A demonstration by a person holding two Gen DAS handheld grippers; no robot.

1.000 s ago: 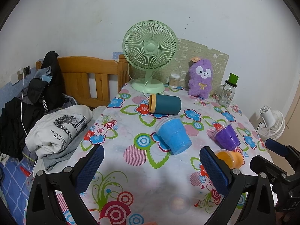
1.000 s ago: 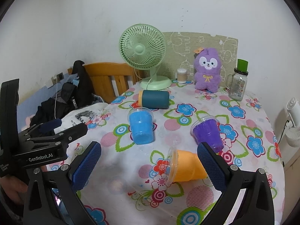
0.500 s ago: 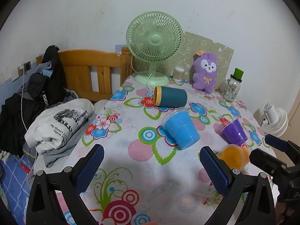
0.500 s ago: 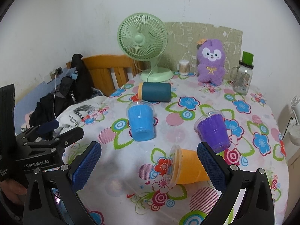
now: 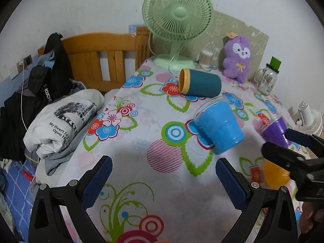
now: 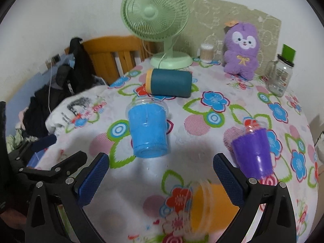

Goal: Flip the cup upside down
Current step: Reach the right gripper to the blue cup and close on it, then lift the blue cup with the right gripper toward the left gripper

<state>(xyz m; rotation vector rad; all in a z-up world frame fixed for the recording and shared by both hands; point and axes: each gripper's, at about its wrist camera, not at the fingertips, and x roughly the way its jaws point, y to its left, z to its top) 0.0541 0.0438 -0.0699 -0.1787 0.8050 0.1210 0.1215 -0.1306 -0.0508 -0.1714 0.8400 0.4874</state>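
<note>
Several cups lie on their sides on the flowered tablecloth (image 5: pixel 141 109). A blue cup (image 5: pixel 219 126) (image 6: pixel 147 129), a teal cup with a yellow rim (image 5: pixel 199 83) (image 6: pixel 169 83), a purple cup (image 5: pixel 276 129) (image 6: pixel 252 150) and an orange cup (image 5: pixel 276 175) (image 6: pixel 212 208). My left gripper (image 5: pixel 161 179) is open and empty, above the cloth in front of the blue cup. My right gripper (image 6: pixel 161 177) is open and empty, just short of the blue cup, with the orange cup under its right finger (image 6: pixel 227 179).
A green fan (image 5: pixel 177 18), a cotton-swab jar (image 5: pixel 206 57), a purple plush toy (image 5: pixel 238 57) and a glass jar with a green lid (image 5: pixel 267 79) stand at the table's back. A wooden bed frame (image 5: pixel 101 56) with folded clothes (image 5: pixel 62 119) lies left. A white fan (image 5: pixel 309 119) stands right.
Both grippers have moved forward over the table towards the cups. The cups look larger and nearer. Both grippers stay open and no cup has moved.
</note>
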